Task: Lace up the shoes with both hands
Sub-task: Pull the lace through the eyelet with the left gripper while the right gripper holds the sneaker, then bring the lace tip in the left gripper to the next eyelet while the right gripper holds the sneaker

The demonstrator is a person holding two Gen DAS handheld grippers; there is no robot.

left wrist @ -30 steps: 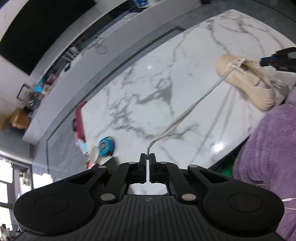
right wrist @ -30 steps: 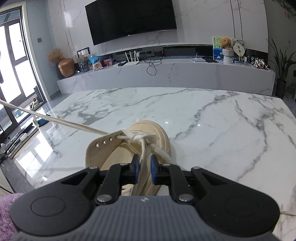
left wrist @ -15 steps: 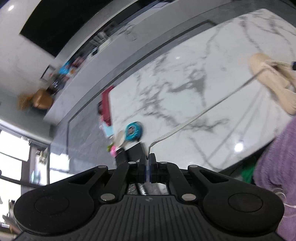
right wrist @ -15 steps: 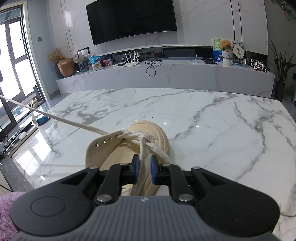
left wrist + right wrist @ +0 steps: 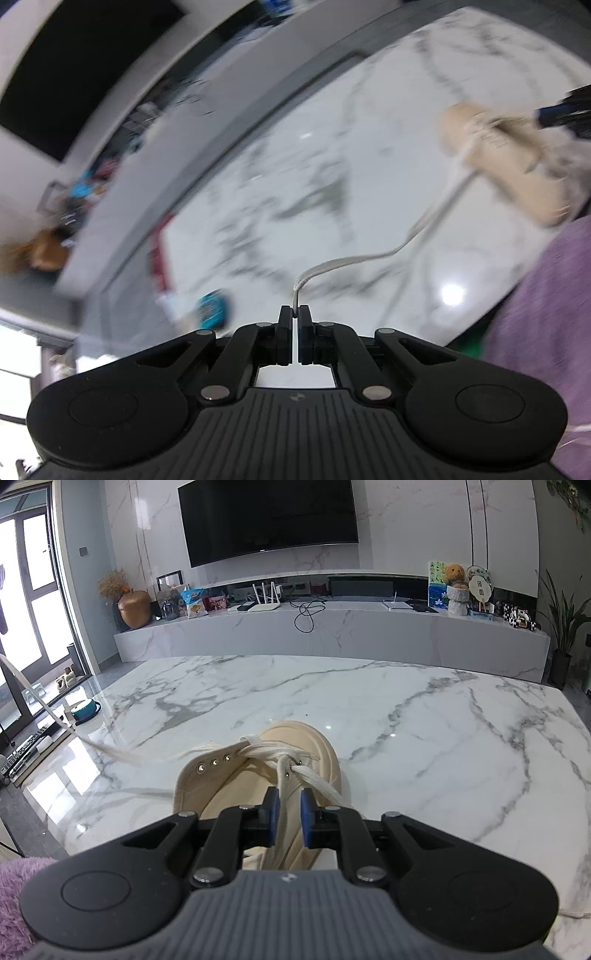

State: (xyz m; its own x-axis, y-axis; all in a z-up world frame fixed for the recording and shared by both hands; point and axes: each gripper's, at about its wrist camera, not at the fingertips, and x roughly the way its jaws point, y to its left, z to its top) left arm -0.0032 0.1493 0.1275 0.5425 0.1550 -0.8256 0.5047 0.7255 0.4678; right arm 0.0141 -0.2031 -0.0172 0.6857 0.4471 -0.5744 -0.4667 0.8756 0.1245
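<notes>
Shoe (image 5: 295, 760) mid-table | marble table (image 5: 424, 716) edges distant | left tool (image 5: 295, 314) pinches lace (image 5: 369, 258)

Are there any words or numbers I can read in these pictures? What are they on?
None can be read.
Snack bag on the TV shelf: has print, too small to read.
Round fan: dark marks, too small to read.
Blue box: only a flower picture shows.
Gripper bodies: a tiny logo mark, no letters.
Left wrist view: too blurred for any text.
</notes>
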